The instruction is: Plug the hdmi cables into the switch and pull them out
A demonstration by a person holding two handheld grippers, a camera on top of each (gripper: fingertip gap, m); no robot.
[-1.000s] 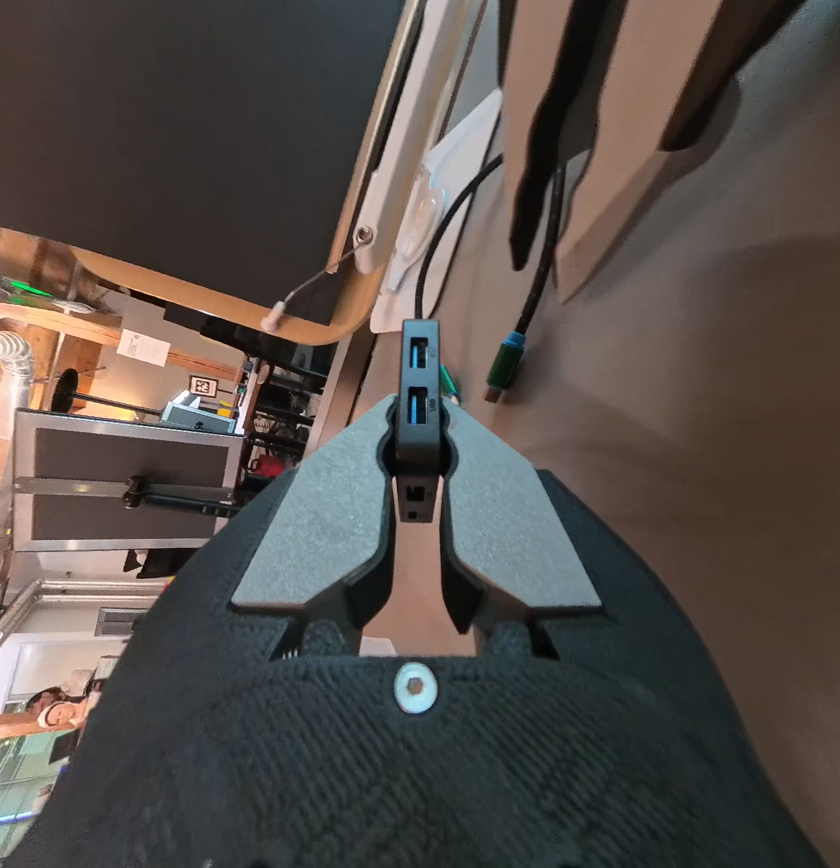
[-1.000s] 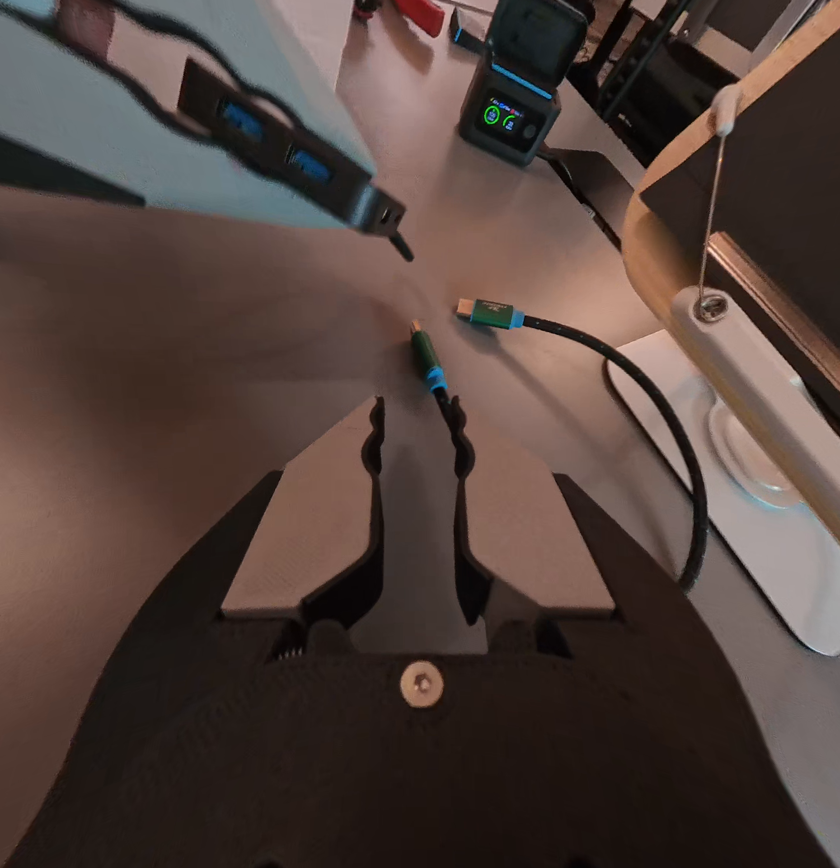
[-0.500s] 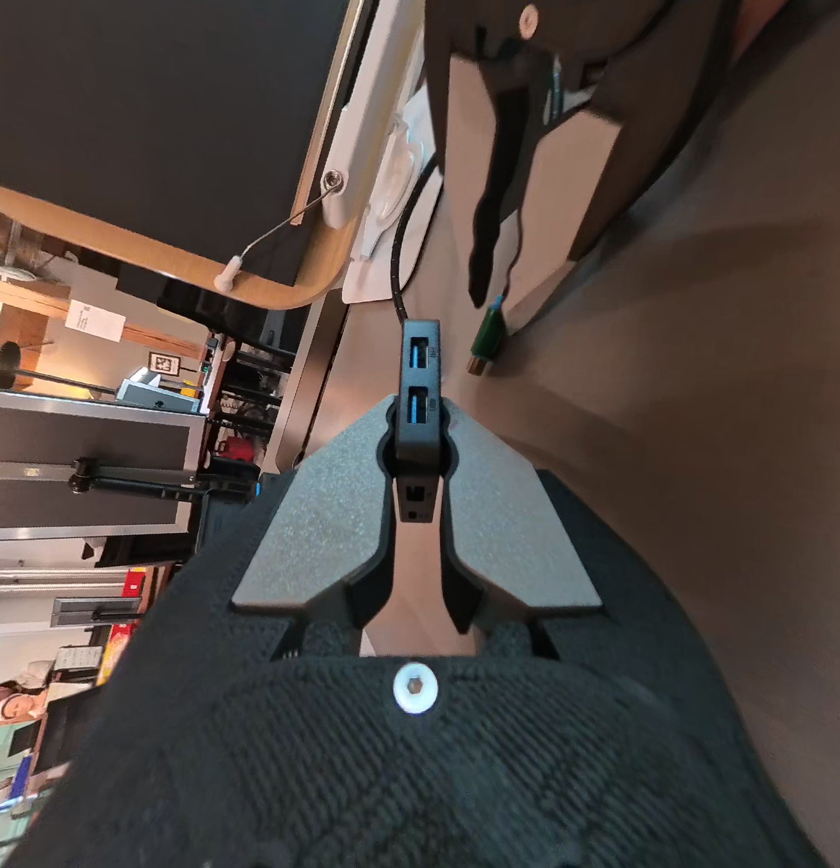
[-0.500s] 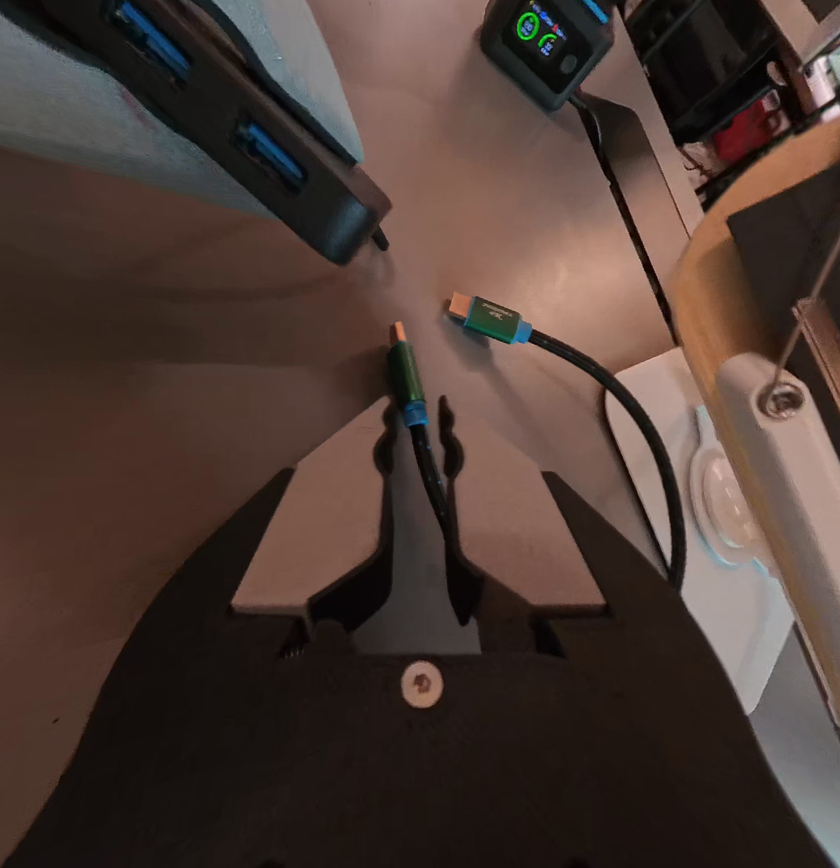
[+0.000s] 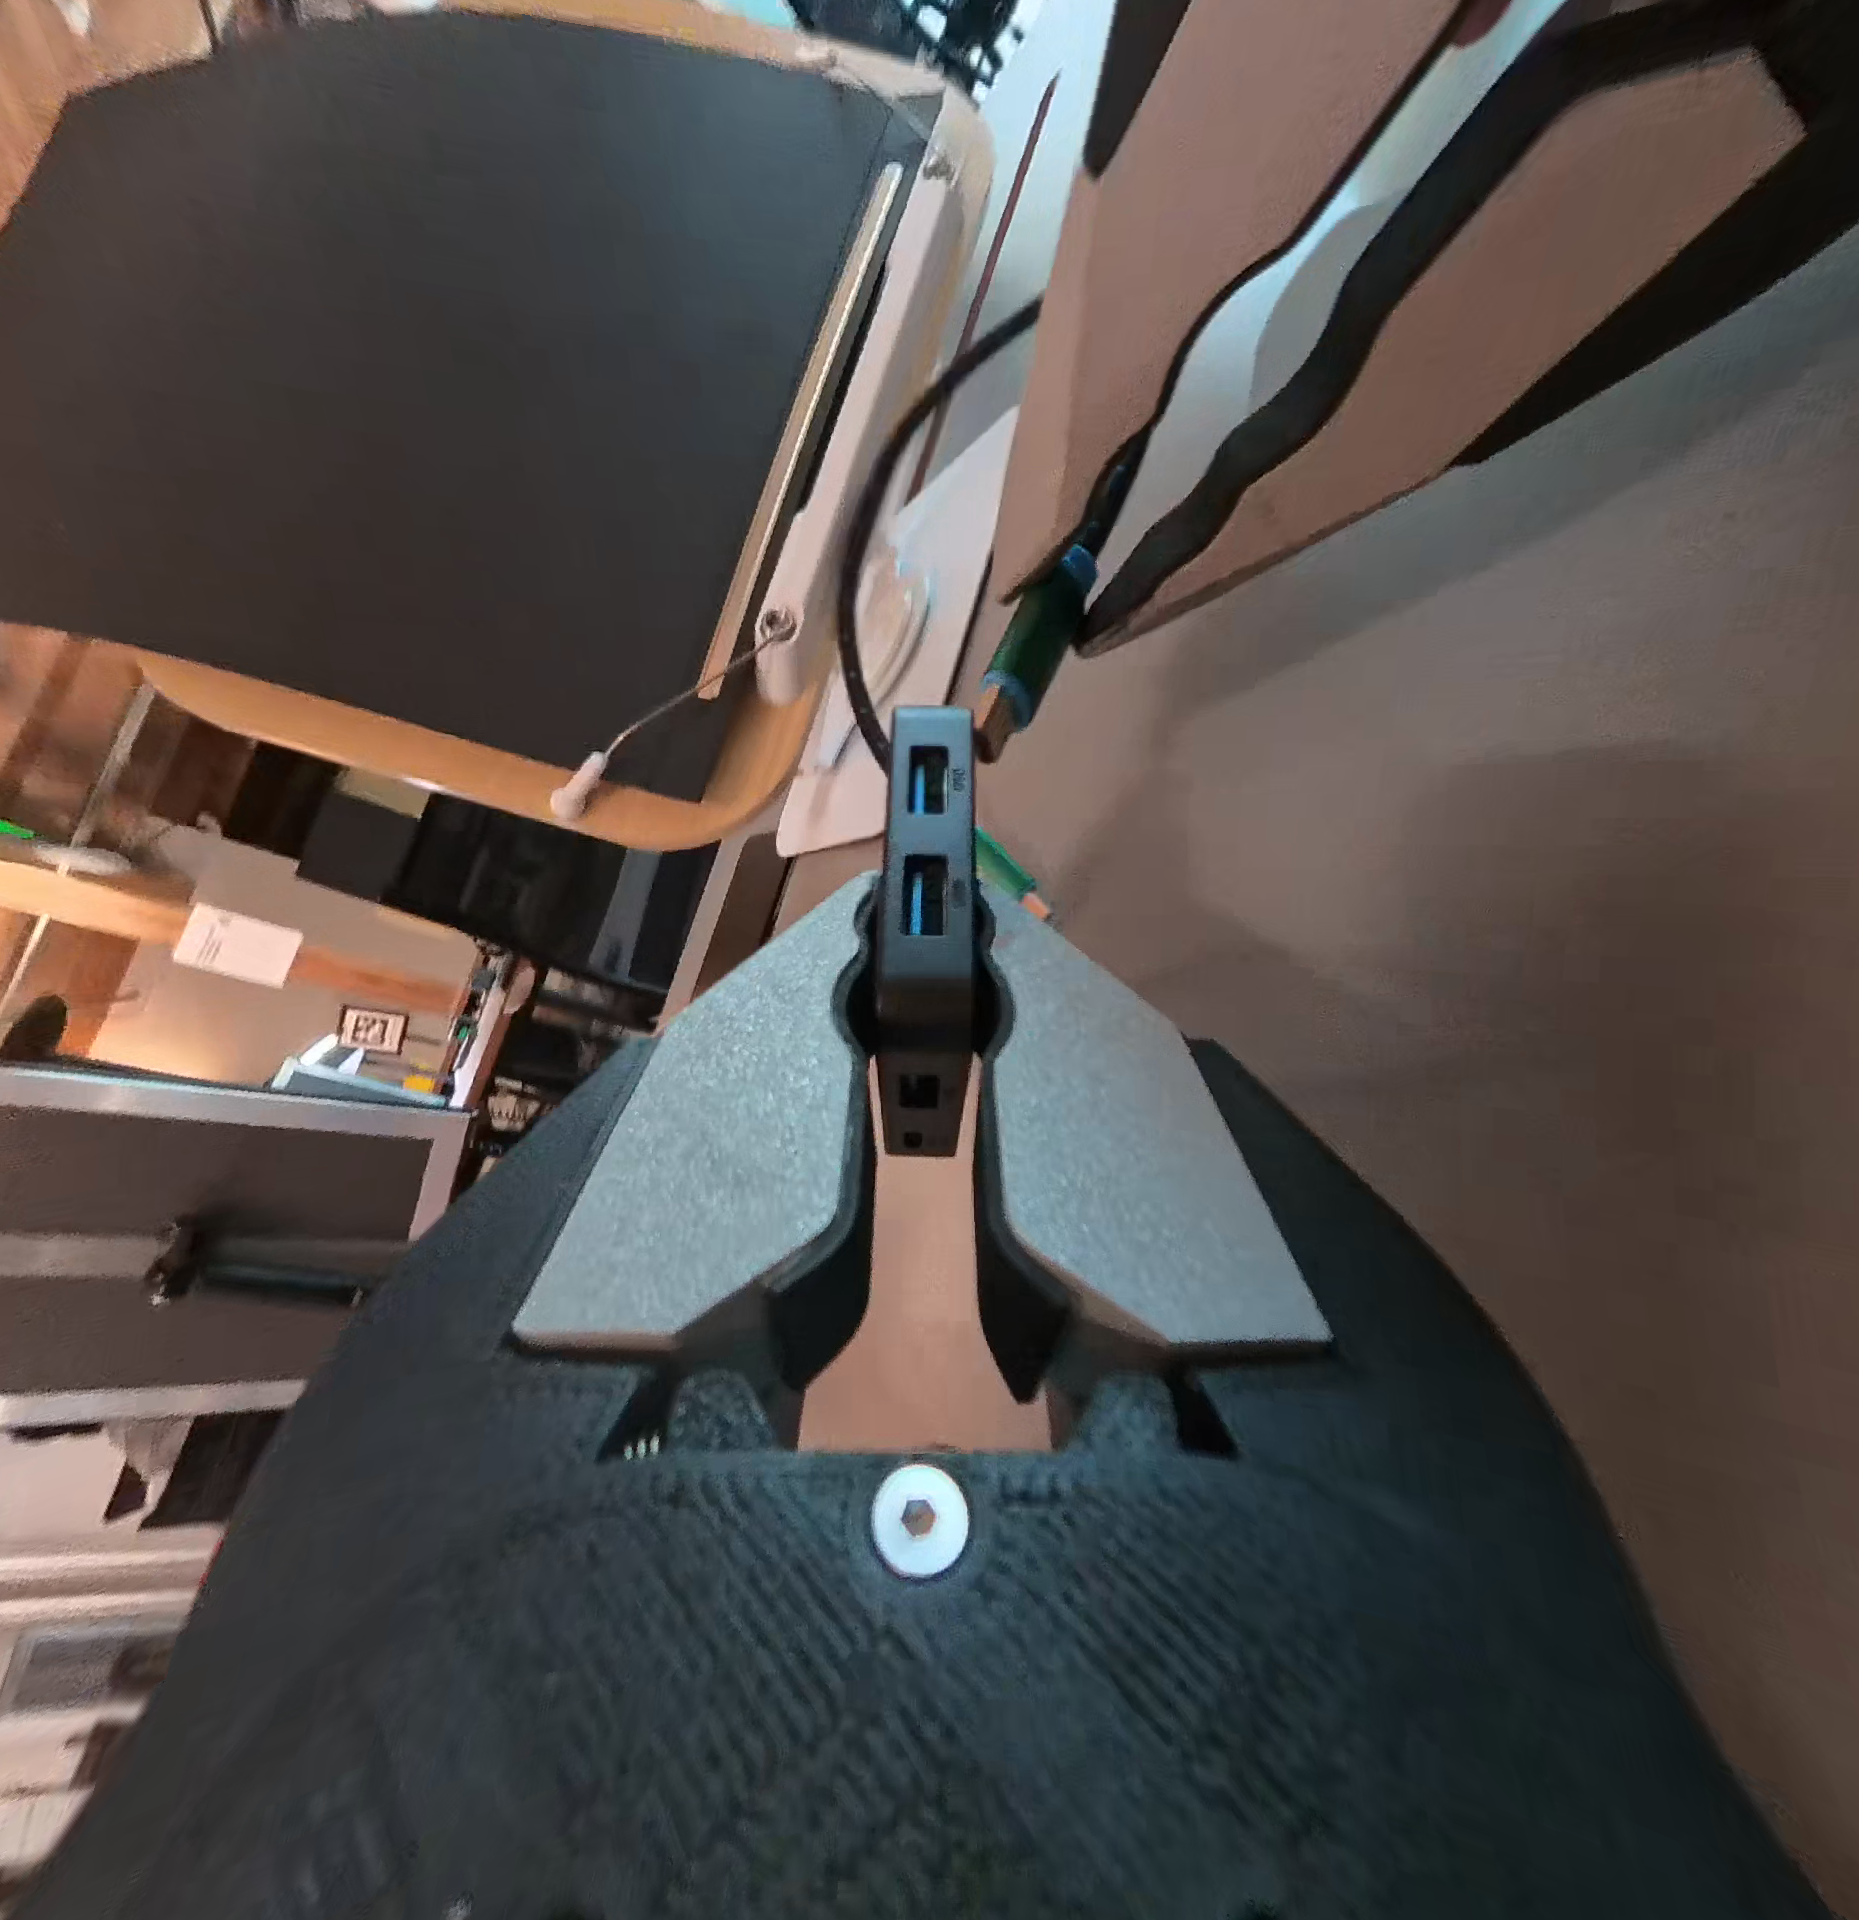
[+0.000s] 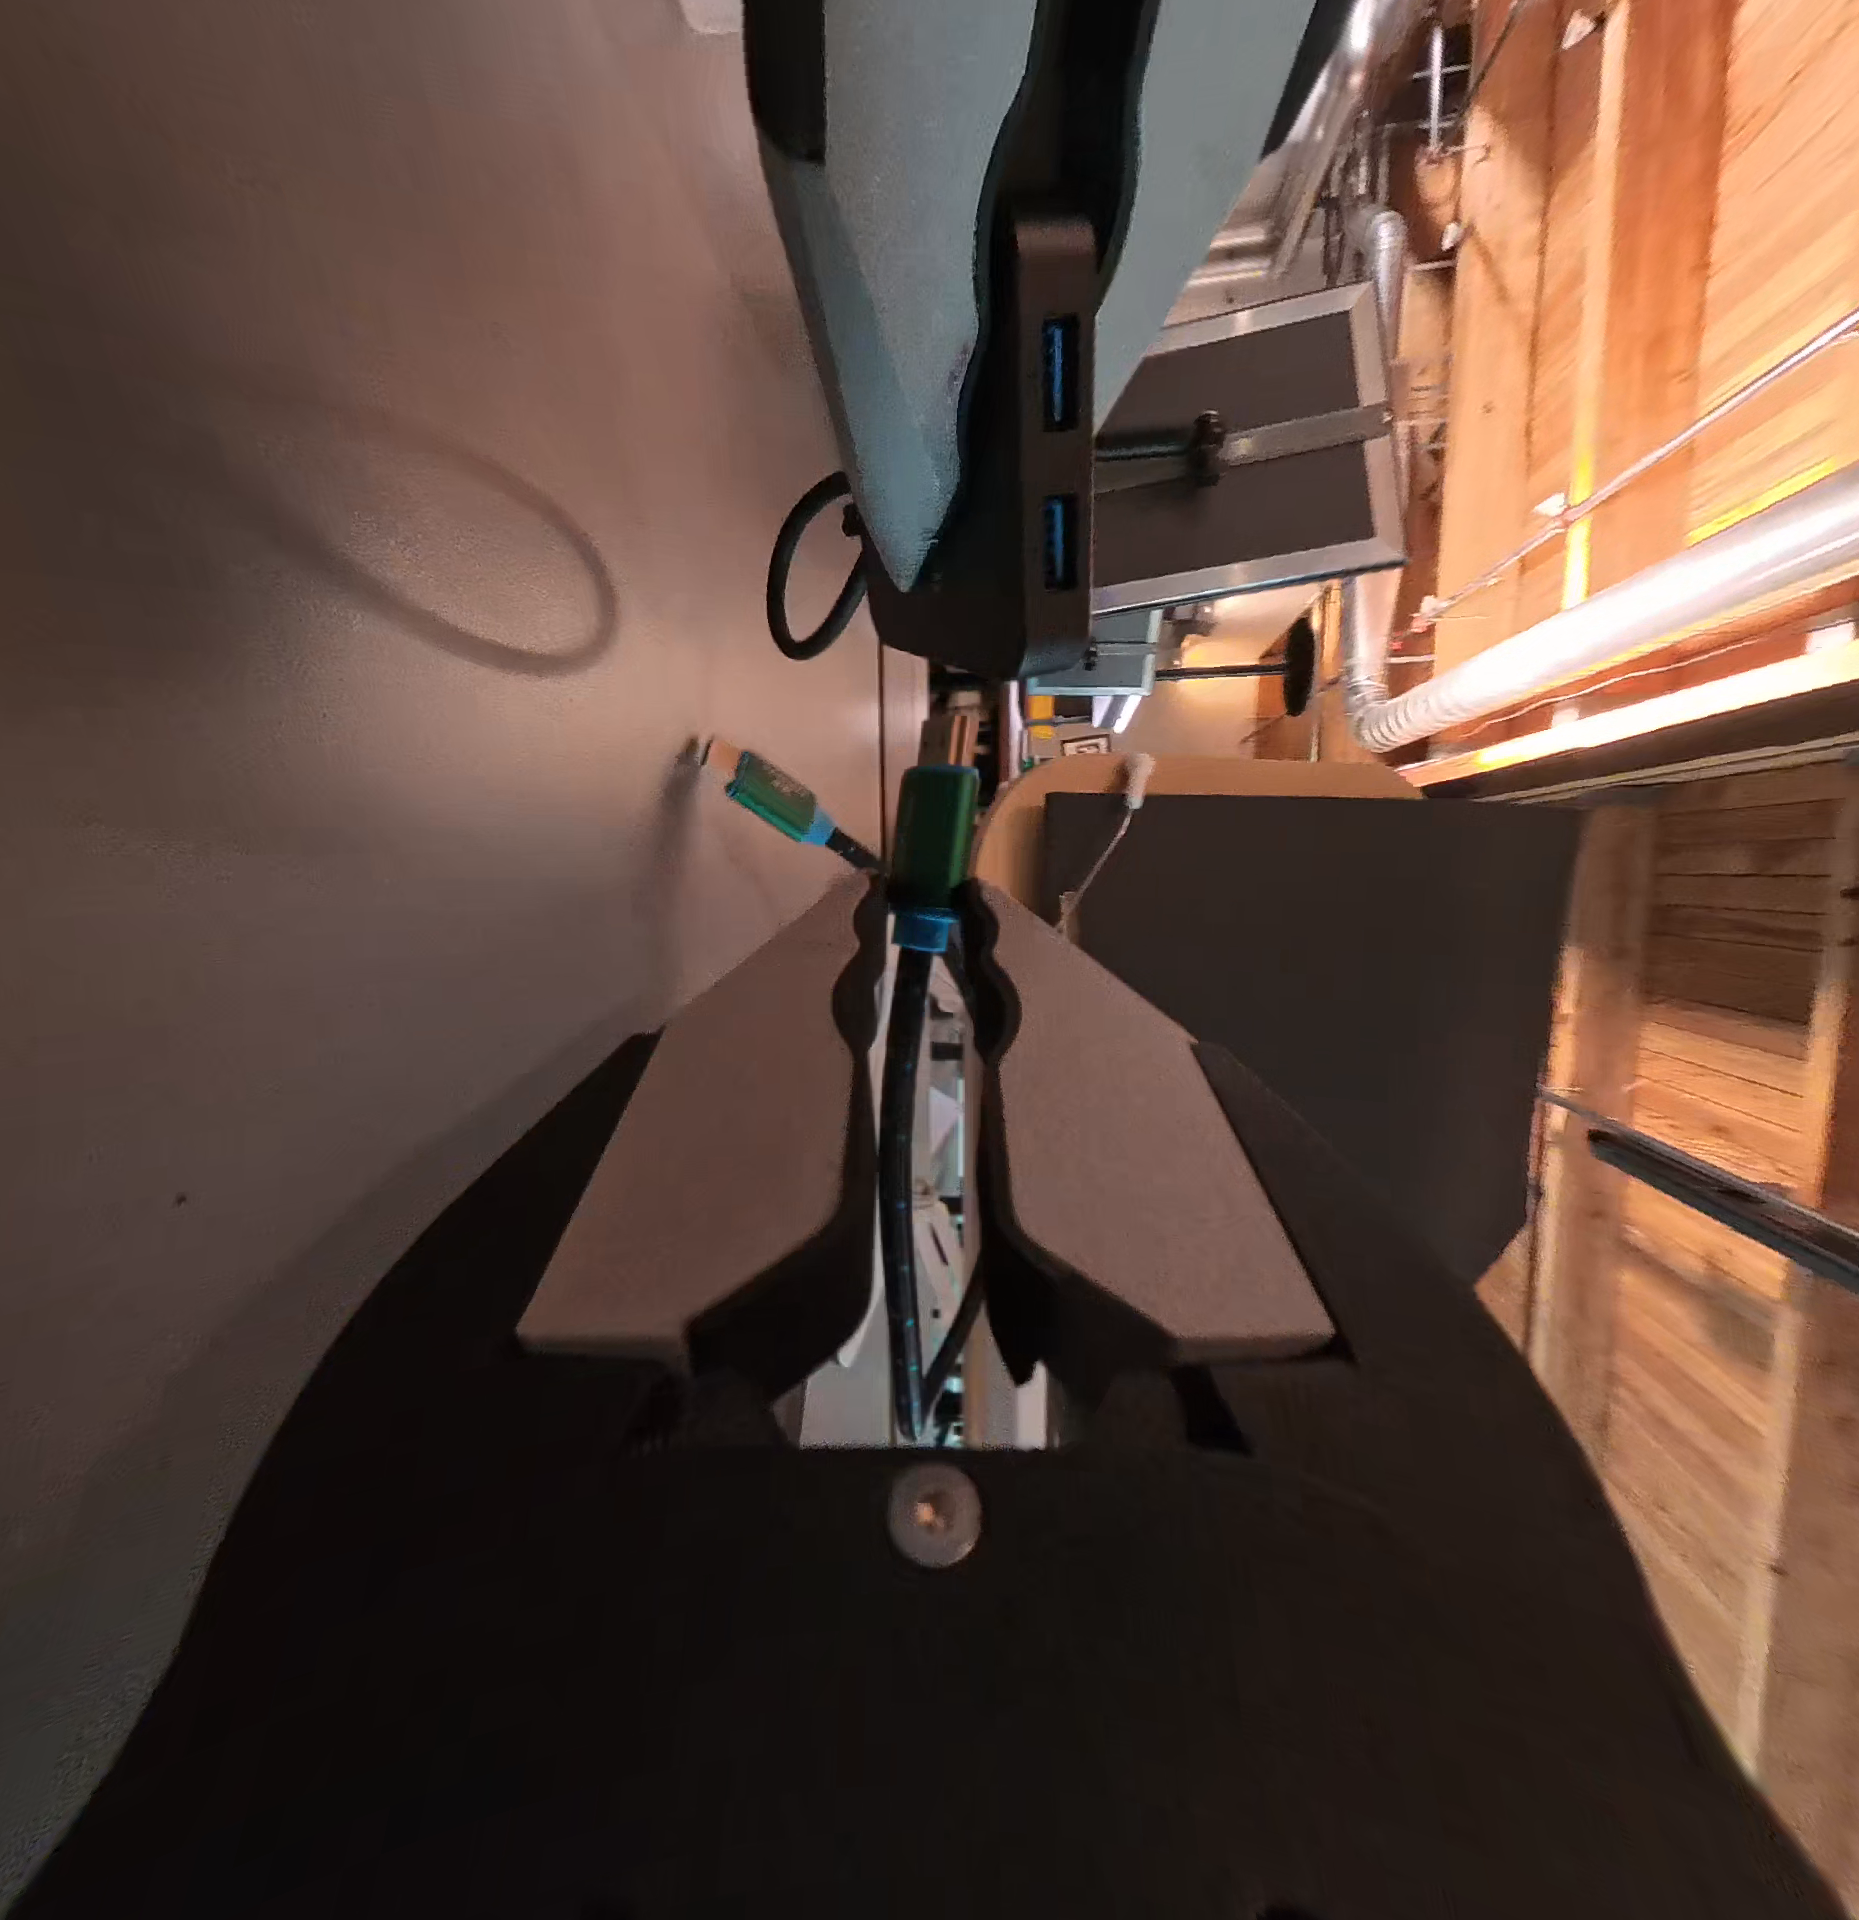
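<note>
The left gripper (image 5: 925, 935) is closed on a slim black rectangular switch with two blue ports (image 5: 930, 904). The switch stands on edge between the grey finger pads (image 5: 717, 1132), its port face turned toward the left wrist camera, and it projects beyond the fingertips above the matte brown table surface (image 5: 1527, 935). In the right wrist view the same switch (image 6: 1050, 468) appears at the top of the frame, clamped between the left gripper's pale fingers (image 6: 883, 312).

The right gripper (image 6: 920, 904) is clamped on a green metal HDMI plug with a blue collar (image 6: 935, 836). The plug body sticks out past the fingertips and points toward the switch, with a gap between the two. Its black braided cable (image 6: 904, 1143) runs back between the fingers. In the left wrist view this plug (image 5: 1034, 644) sits just beside the far end of the switch; contact cannot be determined.

A second green HDMI plug with a blue collar (image 6: 769, 795) lies flat on the table, apart from both grippers. A black panel with a light wooden rim (image 5: 385, 364) stands at the table's far side, next to a white base plate (image 5: 956, 540).
</note>
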